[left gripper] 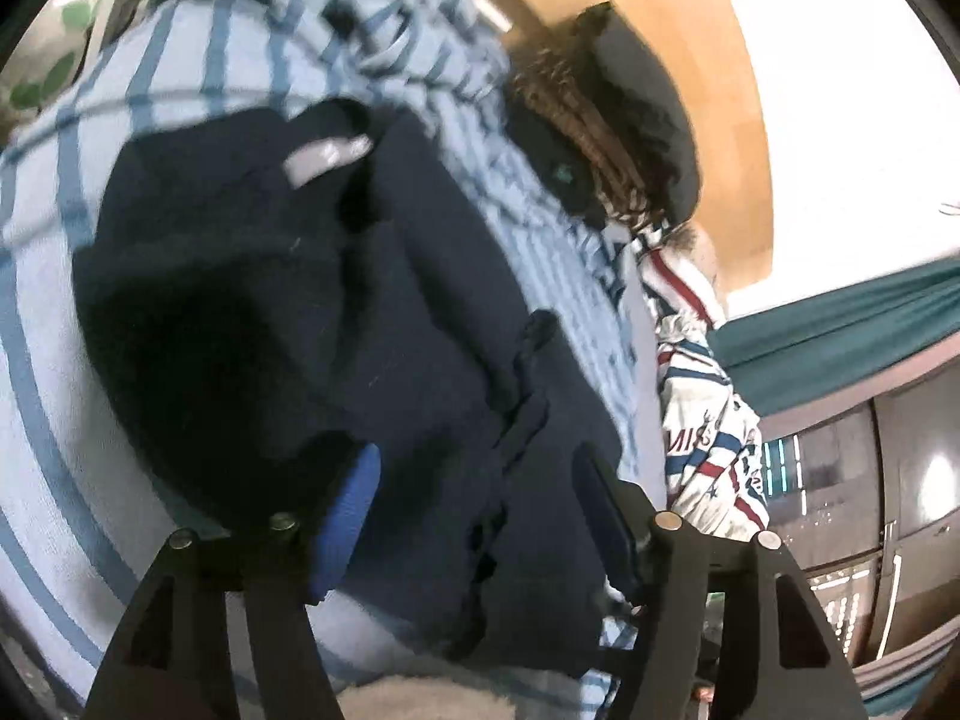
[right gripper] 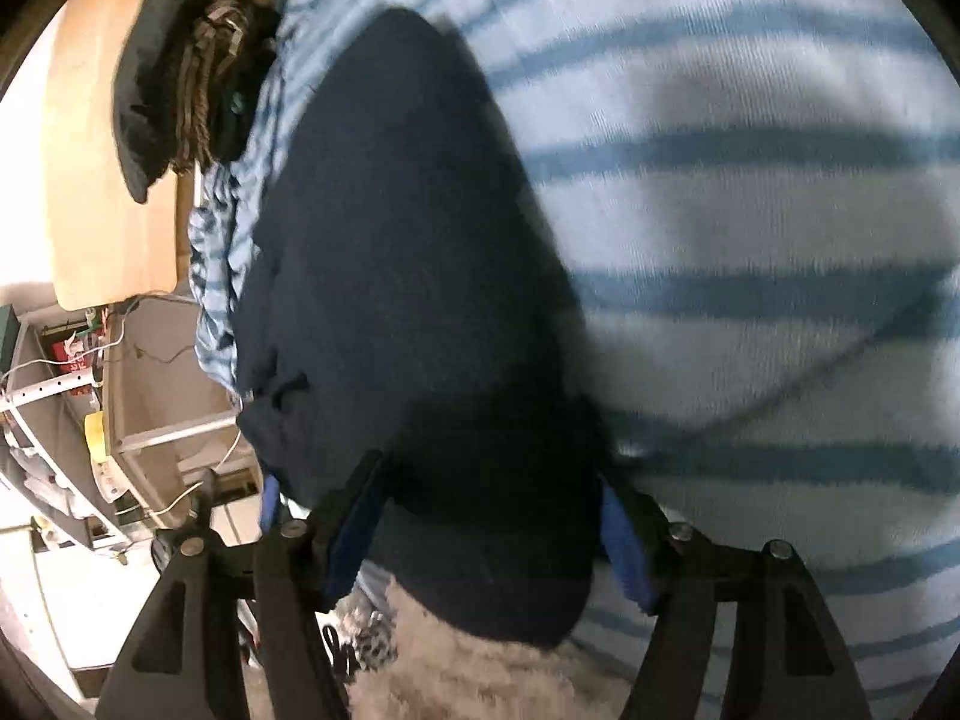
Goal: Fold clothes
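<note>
Since both tools are hovering right over the dark navy garment (left gripper: 360, 312), the thing that matters is how it lies. Its long axis runs away from the tools toward the far end of the striped sheet (right gripper: 750, 210), and the near end sits right under the fingers. The left tool (left gripper: 474, 504) is spread wide with navy fabric showing between the blue pads, but nothing looks pinched. Same deal with the right tool (right gripper: 492, 522): jaws apart, straddling the near hem, not gripping. Both seem about equally close, so my guess is the next move is a two-handed grab at that near edge to fold it away from the person.

Surface looks like a bed or padded top covered in that light blue striped sheet, bunched up along one side. Past it there's a wooden table (right gripper: 90, 150) with a small stack of dark folded clothes (right gripper: 180, 78). A red-white-blue printed cloth (left gripper: 702, 408) hangs off the edge. Cluttered shelves with cables sit off to the side, pretty blurry.
</note>
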